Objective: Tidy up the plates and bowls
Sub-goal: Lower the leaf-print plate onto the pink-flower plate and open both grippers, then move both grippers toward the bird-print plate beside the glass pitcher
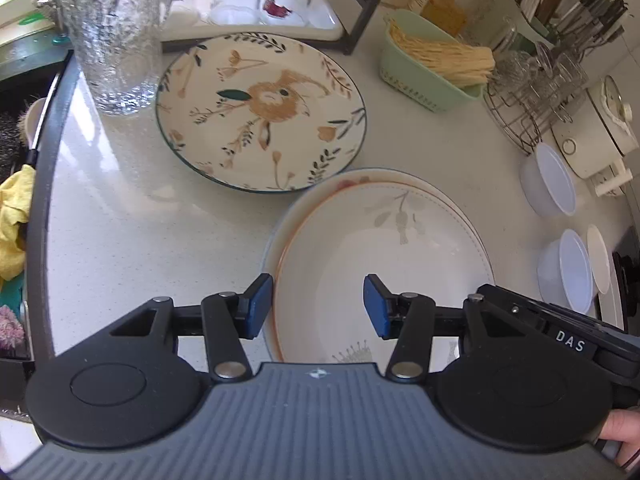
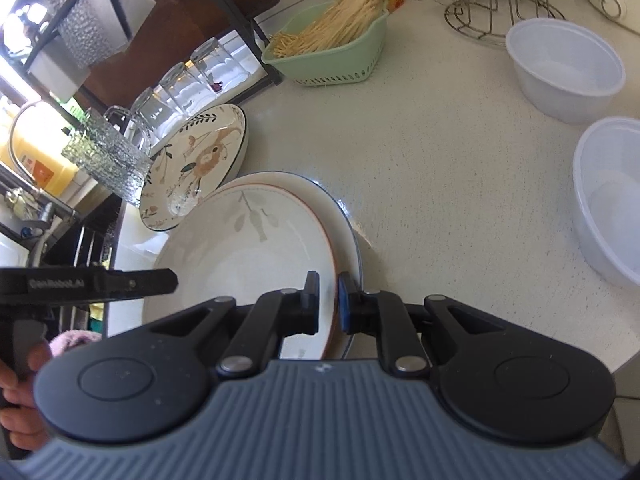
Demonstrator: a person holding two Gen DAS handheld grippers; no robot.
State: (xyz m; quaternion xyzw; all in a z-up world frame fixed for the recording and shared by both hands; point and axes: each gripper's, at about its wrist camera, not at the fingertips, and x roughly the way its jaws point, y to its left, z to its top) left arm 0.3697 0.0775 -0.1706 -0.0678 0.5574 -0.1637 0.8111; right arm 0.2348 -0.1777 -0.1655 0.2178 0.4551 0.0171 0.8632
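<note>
An orange-rimmed plate [image 1: 380, 260] [image 2: 248, 252] with a grey leaf print lies on top of a wider blue-rimmed plate [image 2: 349, 224] on the white counter. My right gripper [image 2: 329, 304] is shut on the orange-rimmed plate's near right rim. My left gripper [image 1: 318, 306] is open, its blue pads [image 1: 258, 308] standing either side of that plate's left rim without pressing it. A plate with a rabbit and flowers [image 1: 260, 112] [image 2: 200, 160] lies flat just behind the stack. Two white plastic bowls [image 1: 552, 184] [image 1: 568, 276] sit to the right.
A tall textured glass [image 1: 116, 36] stands left of the rabbit plate by the sink [image 1: 16, 120]. Behind are a tray of upturned glasses [image 1: 260, 0], a green basket of noodles [image 1: 432, 68], a wire rack [image 1: 532, 92] and a white cooker [image 1: 600, 128].
</note>
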